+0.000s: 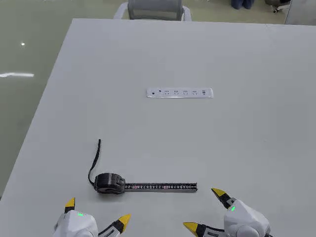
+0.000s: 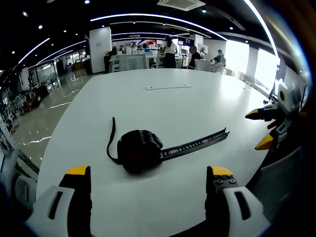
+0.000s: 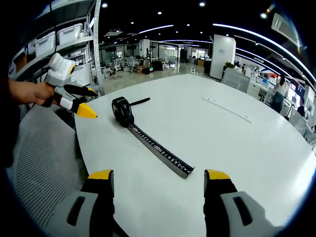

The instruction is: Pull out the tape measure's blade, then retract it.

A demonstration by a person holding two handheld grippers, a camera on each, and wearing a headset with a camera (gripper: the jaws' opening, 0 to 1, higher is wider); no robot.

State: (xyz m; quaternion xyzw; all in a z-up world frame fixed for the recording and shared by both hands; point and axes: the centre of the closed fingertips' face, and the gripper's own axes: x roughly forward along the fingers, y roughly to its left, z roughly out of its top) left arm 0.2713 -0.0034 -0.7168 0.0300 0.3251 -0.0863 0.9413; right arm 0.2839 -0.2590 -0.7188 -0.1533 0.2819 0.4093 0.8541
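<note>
Tape measure (image 1: 109,182) lies on the desk (image 1: 197,138) just ahead of the spread fingers of the left gripper (image 1: 97,211), its blade (image 1: 160,186) drawn out, tip before the right gripper (image 1: 205,210), fingers likewise spread.

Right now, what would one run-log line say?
tape measure: on table, blade partly out | left gripper: open, empty | right gripper: open, empty

- No text, brand or number can be read.
- Blade (image 1: 160,186): a printed scale of ticks and small figures, some red, runs along it. It is too small to read in the head view and blurred in both gripper views.
- Case (image 1: 109,182): no legible label.
- Power strip (image 1: 180,92): tiny dark marks, illegible.
</note>
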